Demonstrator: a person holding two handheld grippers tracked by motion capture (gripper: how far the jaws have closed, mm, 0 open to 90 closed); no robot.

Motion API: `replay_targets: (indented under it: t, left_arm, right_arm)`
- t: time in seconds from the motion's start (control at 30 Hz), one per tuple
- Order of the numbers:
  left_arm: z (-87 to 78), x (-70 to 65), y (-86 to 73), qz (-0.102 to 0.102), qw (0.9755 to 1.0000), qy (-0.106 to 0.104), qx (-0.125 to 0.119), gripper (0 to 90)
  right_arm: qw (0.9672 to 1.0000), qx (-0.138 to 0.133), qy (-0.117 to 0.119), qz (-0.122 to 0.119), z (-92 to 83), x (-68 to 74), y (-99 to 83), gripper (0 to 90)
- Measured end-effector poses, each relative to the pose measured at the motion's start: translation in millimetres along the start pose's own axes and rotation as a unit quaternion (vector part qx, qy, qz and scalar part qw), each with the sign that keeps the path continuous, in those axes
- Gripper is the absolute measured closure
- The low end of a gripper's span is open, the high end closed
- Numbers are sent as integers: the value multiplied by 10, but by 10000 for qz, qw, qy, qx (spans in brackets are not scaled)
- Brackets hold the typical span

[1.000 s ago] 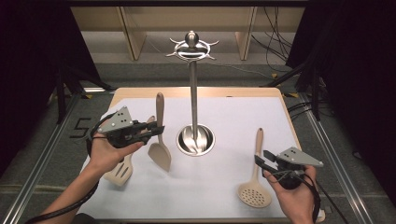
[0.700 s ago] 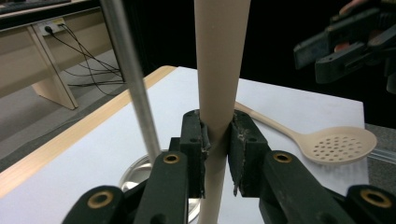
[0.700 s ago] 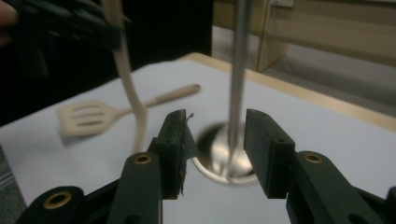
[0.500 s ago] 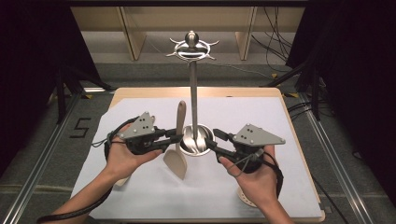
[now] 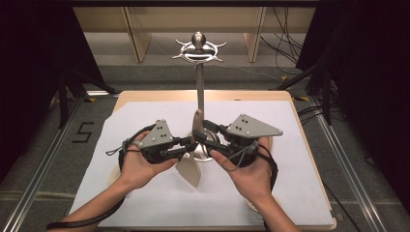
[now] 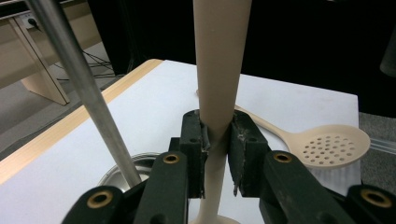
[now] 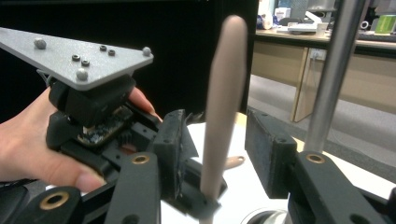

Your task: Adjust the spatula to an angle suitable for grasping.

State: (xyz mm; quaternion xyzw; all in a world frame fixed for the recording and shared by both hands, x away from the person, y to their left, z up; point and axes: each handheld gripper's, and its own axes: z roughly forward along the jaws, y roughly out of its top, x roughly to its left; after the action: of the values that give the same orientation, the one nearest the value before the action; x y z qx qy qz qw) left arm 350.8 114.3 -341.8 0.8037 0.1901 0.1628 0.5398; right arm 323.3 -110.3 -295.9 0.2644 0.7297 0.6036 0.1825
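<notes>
Near the centre of the high view, the left gripper (image 5: 186,143) pinches the slim handle of a beige plastic spatula (image 5: 192,164), holding it upright with its flat blade hanging just above the white sheet (image 5: 145,203) that covers the table. In the left gripper view the two black pads press on the handle from both sides, low in the frame, and the handle (image 6: 219,65) rises out of the top edge. The right gripper (image 5: 203,140) faces it from the right of centre, its jaws spread on either side of the same handle; in the right gripper view the handle (image 7: 224,107) stands between the pads without touching either, its rounded tip in the upper middle. Just behind the spatula stands a tall silver metal utensil stand (image 5: 198,82), with a round base on the sheet and a ring of hooks at the top. A beige slotted plastic spoon (image 6: 327,147) lies flat on the sheet at the right of the left gripper view.
</notes>
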Motion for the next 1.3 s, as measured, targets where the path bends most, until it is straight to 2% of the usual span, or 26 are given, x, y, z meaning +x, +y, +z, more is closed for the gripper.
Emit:
replay_targets:
  t: [0.07,0.1,0.2,0.27,0.33,0.37,0.43,0.5,0.53,0.57,0.6,0.63,0.67,0.7,0.73,0.77,0.8,0.83,0.9,0.93,0.97,1.03,1.13,1.17,1.27,1.3]
  left_arm:
    - [15,-32,2,101,9999,-65,48,762]
    - [20,-64,0,174,9998,-114,52,761]
    - [21,-61,-4,220,9994,-266,15,758]
    - [10,-12,4,359,9973,-637,-66,731]
    - [0,37,10,456,9947,-908,-131,598]
    - [-1,69,9,479,9929,-1082,-155,551]
    - [5,100,-5,424,9898,-1355,-83,521]
    - [29,125,-38,485,9852,-1647,8,516]
    - [44,127,-55,437,9829,-1789,49,527]
    - [70,116,-80,384,9783,-2030,125,562]
    - [70,116,-80,384,9783,-2030,125,587]
    - [86,107,-89,433,9752,-2167,134,587]
    - [101,101,-91,499,9731,-2243,145,623]
    - [111,85,-97,493,9723,-2278,193,667]
    - [107,75,-93,478,9762,-2104,214,743]
    - [107,75,-93,478,9762,-2104,214,769]
    - [98,62,-89,273,9777,-2067,270,769]
    - [97,60,-76,249,9779,-2055,289,771]
    - [90,40,-39,232,9823,-1838,277,774]
    - [91,49,-11,351,9835,-1755,275,775]
    - [77,32,3,212,9864,-1602,311,775]
    - [58,56,52,221,9906,-1329,235,775]
    - [33,85,99,13,9946,-1029,145,775]
    - [28,91,112,-66,9953,-958,108,775]
    - [15,125,162,-37,9959,-903,49,775]
    - [13,128,180,-68,9960,-886,-1,775]
  right_arm:
    - [10000,25,26,-67,19,3,2,640]
    - [9998,70,-45,-163,19,0,2,747]
    - [9998,44,79,-200,5,-32,13,755]
    - [9997,107,182,-149,-25,-30,19,758]
    - [9989,92,309,-342,-56,-64,25,758]
    - [9989,149,363,-240,-72,-60,22,759]
    - [9976,175,575,-340,-105,-100,26,759]
    - [9955,242,856,-341,-122,-108,23,759]
    - [9941,236,975,-401,-126,-112,20,758]
    - [9926,209,1121,-426,-124,-106,4,758]
    - [9926,209,1121,-426,-124,-106,4,758]
    - [9909,220,1267,-386,-124,-100,-6,758]
    - [9910,227,1253,-406,-129,-97,-8,758]
    - [9902,183,1295,-497,-124,-110,-5,757]
    - [9895,134,1344,-507,-120,-121,-12,757]
    - [9898,139,1345,-455,-123,-120,-16,757]
    - [9898,139,1345,-455,-123,-120,-16,757]
    - [9900,142,1330,-458,-125,-123,-14,758]
    - [9912,101,1256,-410,-139,-136,-9,752]
    - [9925,10,1185,-303,-162,-148,-7,662]
    - [9925,10,1185,-303,-162,-148,-7,662]
    - [9939,-117,1052,-310,-196,-159,-10,604]
    - [9955,-314,822,-344,-269,-201,-53,582]
    - [9965,-323,726,-245,-306,-221,-86,582]
    - [9985,-341,430,-37,-388,-297,-186,583]
    - [9992,-290,245,142,-440,-357,-284,588]
